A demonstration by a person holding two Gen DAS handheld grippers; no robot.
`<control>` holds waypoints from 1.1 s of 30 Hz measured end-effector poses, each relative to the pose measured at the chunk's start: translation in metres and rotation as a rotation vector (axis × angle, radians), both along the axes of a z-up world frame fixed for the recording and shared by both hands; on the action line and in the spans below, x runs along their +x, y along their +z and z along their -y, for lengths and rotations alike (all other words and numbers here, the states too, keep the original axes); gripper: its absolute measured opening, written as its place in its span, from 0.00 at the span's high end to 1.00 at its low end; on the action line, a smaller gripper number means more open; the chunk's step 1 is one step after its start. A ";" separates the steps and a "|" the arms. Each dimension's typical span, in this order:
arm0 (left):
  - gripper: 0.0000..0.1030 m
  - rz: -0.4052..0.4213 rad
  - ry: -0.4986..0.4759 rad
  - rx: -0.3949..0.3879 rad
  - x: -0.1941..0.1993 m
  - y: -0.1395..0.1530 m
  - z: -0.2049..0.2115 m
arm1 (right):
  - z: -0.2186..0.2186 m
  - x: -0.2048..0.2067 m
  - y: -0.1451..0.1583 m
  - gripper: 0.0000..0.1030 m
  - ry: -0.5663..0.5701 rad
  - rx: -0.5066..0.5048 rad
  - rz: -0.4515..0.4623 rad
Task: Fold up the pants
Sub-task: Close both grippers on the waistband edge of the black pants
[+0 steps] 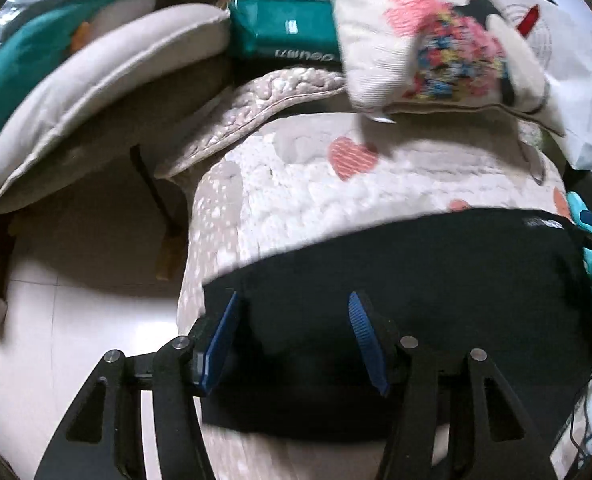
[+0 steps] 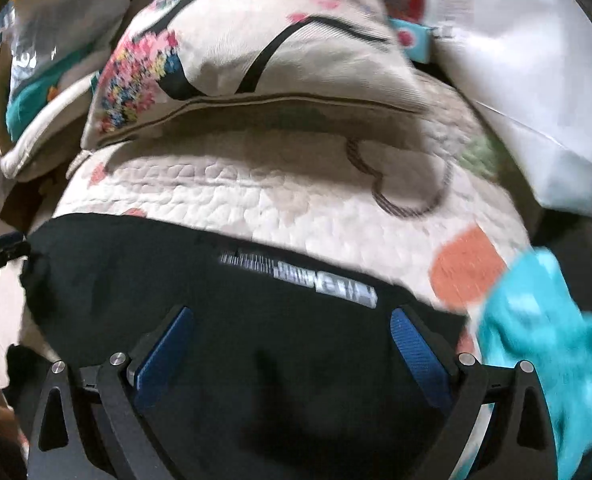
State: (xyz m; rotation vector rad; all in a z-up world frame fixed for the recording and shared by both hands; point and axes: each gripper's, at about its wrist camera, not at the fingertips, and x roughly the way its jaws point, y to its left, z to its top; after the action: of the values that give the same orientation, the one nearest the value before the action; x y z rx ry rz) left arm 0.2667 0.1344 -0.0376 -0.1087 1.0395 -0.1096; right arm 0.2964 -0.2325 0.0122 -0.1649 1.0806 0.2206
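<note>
Left wrist view: left gripper (image 1: 292, 300) hangs above the black pants (image 1: 416, 272), jaws spread wide, nothing between the blue pads (image 1: 220, 344); released, not grasping. Pants lie on the quilted cover (image 1: 296, 184) as a compact dark block with straight edges, near the cover's front edge; judged already folded at least once, since no separate legs show. White label (image 2: 324, 280) sits at the far edge of the block in the right wrist view, so that edge is probably the waistband.

Right wrist view: right gripper (image 2: 292, 316) likewise spread, pads empty, poised over the same garment toward its right half; the tip of the other gripper shows at the frame's left edge, beside the pants' left corner. Each gripper covers one side of the cloth; this placement suits a two-handed pinch of matching corners for the next fold. Whether pads touch the cloth: cannot tell, motion blur.

Patterned cushion (image 2: 256, 40) lies behind, on the cover, apart from the pants; turquoise cloth (image 2: 536, 352) lies just beside the right edge, could snag. Judgement: task mid-way or late; both frames blurred, so edges uncertain.
</note>
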 end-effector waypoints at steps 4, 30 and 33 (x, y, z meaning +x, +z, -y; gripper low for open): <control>0.46 0.003 -0.026 0.003 0.031 -0.014 -0.002 | -0.007 0.031 -0.023 0.07 0.049 -0.005 -0.033; 0.94 0.086 -0.234 0.087 -0.001 0.025 0.043 | -0.023 0.019 -0.021 0.90 0.128 0.122 -0.062; 0.94 0.118 -0.221 0.098 -0.020 0.040 0.047 | -0.026 0.006 -0.008 0.91 0.123 0.111 -0.043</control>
State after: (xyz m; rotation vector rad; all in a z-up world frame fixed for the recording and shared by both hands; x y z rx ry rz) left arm 0.2468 0.0871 0.0025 0.1010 0.9346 -0.2617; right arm 0.3023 -0.2065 0.0042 -0.1281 1.0994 0.3956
